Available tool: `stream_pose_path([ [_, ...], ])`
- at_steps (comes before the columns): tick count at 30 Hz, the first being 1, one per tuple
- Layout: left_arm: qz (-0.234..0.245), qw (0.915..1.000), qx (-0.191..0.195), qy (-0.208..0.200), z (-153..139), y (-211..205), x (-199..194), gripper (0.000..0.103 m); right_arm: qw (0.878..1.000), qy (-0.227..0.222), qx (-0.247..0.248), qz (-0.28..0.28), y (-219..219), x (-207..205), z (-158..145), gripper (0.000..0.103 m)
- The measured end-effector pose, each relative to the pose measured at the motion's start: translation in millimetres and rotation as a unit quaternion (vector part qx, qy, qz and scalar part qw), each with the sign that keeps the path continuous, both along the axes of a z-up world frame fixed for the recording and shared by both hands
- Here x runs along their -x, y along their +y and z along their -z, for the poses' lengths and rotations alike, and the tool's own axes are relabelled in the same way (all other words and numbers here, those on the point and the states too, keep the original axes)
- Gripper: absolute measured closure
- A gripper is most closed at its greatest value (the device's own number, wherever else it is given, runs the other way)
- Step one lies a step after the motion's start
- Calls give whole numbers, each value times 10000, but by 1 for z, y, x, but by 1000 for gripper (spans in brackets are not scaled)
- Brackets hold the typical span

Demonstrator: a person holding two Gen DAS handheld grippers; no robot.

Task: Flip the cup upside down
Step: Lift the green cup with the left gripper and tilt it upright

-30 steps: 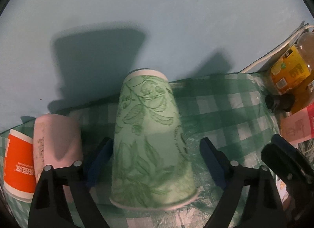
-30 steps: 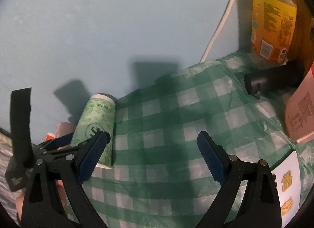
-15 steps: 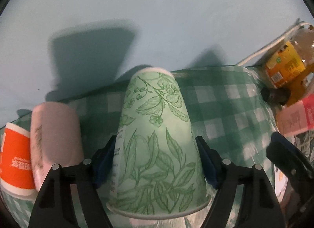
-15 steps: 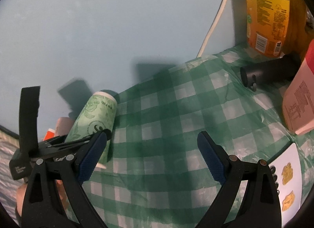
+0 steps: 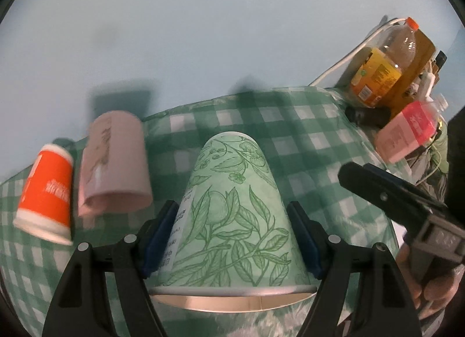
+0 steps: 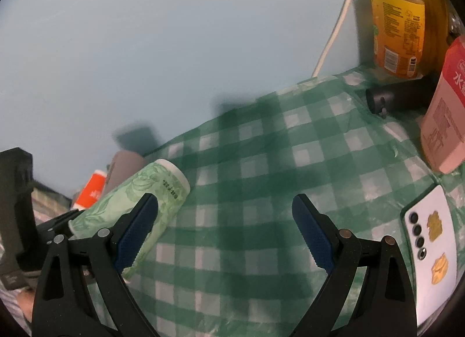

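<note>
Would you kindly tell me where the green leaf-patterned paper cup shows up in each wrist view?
Left wrist: the green leaf-patterned paper cup fills the lower centre, clamped by the left tool.
Right wrist: lower left, tilted, partly behind a finger of the right tool.
Shared landmark: the orange-labelled drink bottle at upper right.

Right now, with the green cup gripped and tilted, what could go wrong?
1. The left gripper pinches the thin green paper cup near its wider open end; squeezing could crush the wall.
2. The pink cup and orange cup stand close on its left; swinging it could topple them.
3. The right gripper is open and idle, offering no support.
</note>
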State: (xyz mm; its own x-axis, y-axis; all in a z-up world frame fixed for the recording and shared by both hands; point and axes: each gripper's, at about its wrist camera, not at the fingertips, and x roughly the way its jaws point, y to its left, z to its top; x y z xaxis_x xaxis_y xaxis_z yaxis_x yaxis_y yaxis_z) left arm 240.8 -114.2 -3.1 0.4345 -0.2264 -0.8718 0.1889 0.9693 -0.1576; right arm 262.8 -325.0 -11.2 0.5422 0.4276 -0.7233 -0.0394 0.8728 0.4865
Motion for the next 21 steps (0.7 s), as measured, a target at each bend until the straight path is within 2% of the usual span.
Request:
stream_pose_path([
  [7,-110,9993,-1,-366,-12,26,47,25,9999,-92,-26,-133,16,18,2,10],
  [16,-439,9973,32,-592,6,51,95,25,9982,-123,-48,-590,46,46,7,10],
  [21,-609,9967,125,-526,21,61,105,25,9974,-82,-8,-718,57,55,14,10],
])
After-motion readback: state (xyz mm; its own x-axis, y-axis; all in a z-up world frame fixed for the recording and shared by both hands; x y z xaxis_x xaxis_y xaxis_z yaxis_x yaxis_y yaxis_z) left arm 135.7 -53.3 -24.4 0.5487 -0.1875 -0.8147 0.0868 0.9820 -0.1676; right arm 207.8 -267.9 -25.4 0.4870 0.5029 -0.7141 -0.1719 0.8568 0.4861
